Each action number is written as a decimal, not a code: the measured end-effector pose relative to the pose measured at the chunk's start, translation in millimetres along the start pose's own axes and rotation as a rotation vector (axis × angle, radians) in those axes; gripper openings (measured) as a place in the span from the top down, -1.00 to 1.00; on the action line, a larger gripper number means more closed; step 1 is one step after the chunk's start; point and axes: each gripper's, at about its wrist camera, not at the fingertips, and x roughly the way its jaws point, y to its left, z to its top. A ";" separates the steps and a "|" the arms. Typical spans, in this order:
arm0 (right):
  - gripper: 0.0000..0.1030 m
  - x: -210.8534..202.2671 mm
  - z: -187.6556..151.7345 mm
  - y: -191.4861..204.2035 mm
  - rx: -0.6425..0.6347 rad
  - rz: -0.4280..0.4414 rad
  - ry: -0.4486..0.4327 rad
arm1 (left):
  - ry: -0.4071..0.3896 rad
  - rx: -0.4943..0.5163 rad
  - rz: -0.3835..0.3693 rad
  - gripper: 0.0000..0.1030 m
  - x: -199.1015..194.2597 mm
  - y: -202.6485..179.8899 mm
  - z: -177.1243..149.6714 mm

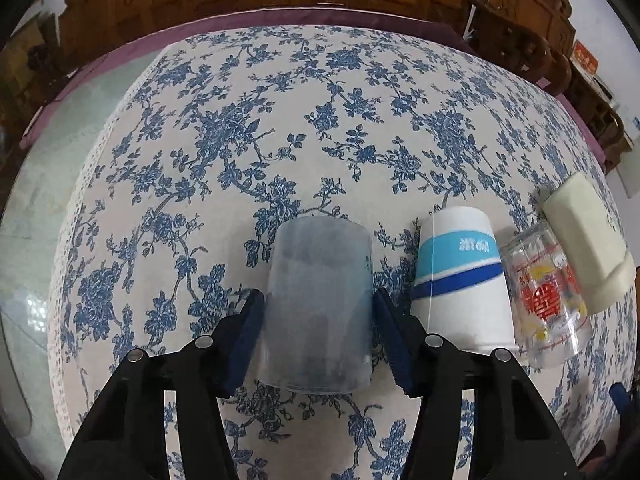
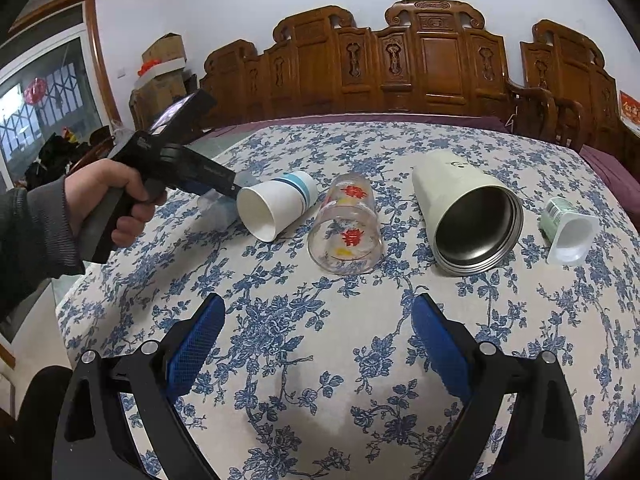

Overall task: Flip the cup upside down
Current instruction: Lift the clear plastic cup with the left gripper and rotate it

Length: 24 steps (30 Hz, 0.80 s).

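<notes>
A frosted translucent plastic cup lies on its side on the blue-flowered tablecloth, its open mouth toward the left wrist camera. My left gripper straddles it, a blue pad against each side of the cup. In the right wrist view the same cup is mostly hidden behind the left gripper and the hand holding it. My right gripper is open and empty above the cloth, nearer than the row of cups.
Lying on their sides in a row: a white paper cup with blue bands, a clear glass with red print, a cream steel-lined mug, a small white yogurt cup. Carved wooden chairs stand behind the table.
</notes>
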 end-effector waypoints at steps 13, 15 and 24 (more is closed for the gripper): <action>-0.86 -29.7 -10.1 -10.5 0.018 -0.061 -0.010 | -0.119 0.062 -0.029 -0.02 -77.4 -35.1 -72.2; -0.86 -35.9 -12.9 -14.3 0.026 -0.076 -0.014 | -0.134 0.086 -0.047 -0.02 -88.8 -50.2 -88.3; -0.86 -62.5 -21.2 -40.4 0.066 -0.150 -0.034 | -0.172 0.150 -0.161 -0.02 -103.1 -115.3 -144.9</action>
